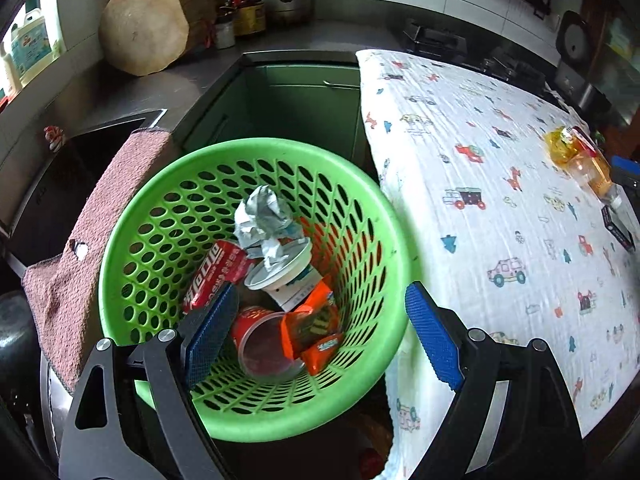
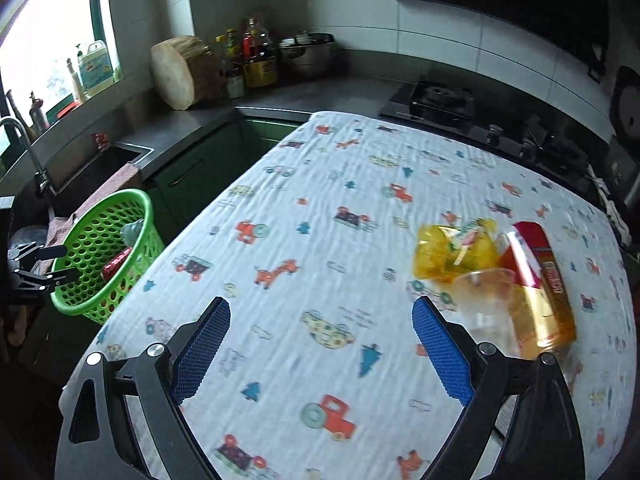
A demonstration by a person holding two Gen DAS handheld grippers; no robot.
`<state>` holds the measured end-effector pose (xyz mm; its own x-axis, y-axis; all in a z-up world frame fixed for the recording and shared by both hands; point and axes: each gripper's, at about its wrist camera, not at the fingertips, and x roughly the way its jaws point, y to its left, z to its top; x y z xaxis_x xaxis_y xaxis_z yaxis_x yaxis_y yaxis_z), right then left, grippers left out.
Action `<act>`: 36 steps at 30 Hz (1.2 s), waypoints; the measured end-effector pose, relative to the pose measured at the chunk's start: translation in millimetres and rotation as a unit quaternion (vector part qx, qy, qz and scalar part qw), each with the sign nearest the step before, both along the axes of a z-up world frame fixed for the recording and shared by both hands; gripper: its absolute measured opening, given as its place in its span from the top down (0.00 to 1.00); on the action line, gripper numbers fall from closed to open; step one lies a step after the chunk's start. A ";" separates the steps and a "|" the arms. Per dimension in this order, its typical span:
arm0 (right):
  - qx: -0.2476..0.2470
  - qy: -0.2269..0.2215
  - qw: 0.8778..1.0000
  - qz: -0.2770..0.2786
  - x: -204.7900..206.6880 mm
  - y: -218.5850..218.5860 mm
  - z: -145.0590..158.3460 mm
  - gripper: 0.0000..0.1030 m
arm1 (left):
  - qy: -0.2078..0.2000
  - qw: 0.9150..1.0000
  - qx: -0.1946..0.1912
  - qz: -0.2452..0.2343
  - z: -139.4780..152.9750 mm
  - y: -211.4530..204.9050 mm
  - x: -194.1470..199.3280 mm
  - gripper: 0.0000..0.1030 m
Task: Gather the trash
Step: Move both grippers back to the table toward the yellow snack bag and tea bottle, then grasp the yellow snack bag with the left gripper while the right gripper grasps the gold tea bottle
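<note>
Remaining trash lies right of the R gripper [image 2: 321, 344]; R hand is the nearer one.

Clear cup [image 2: 486, 300], yellow wrapper [image 2: 452, 254] & red-capped bottle [image 2: 540, 280] cluster mid-right of frame on the cloth-covered table [image 2: 320, 200], bottle's long axis running up-down. R jaws wide, empty, angled down. L gripper [image 1: 316, 328] also wide & empty, over green basket [image 1: 132, 216] at lower left.

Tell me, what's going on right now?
Both grippers, left and right, open, empty. Green basket holds trash. Bottle and yellow wrapper remain on table. Nothing blocking.
</note>
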<state>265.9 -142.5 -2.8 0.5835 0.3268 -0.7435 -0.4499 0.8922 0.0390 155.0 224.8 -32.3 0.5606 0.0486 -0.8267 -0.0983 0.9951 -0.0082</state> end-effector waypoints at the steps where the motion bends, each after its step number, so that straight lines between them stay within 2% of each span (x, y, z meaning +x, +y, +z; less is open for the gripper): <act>1: -0.003 -0.002 1.000 -0.010 3.1 -10.9 1.0 0.13 | 0.000 1.000 0.000 -0.004 0.9 -5.3 3.6 0.18; 10: -0.026 0.004 0.997 -0.073 38.4 -92.0 -3.6 0.13 | 0.007 0.999 -0.004 -0.039 3.3 -53.2 40.8 0.18; 16: -0.031 0.018 0.995 -0.089 59.7 -121.4 -15.2 0.13 | 0.012 0.997 -0.012 -0.069 2.3 -89.4 70.3 0.18; 23: -0.043 0.038 0.994 -0.089 86.6 -135.3 -31.1 0.20 | 0.007 0.993 -0.023 -0.113 10.8 -136.4 114.8 0.18; 29: -0.058 0.054 0.994 -0.079 102.6 -140.8 -44.5 0.25 | -0.012 0.987 -0.027 -0.159 27.4 -180.4 158.3 0.18; 36: -0.069 0.070 0.993 -0.065 119.9 -143.3 -59.5 0.28 | -0.020 0.972 -0.055 -0.229 36.0 -239.2 206.5 0.18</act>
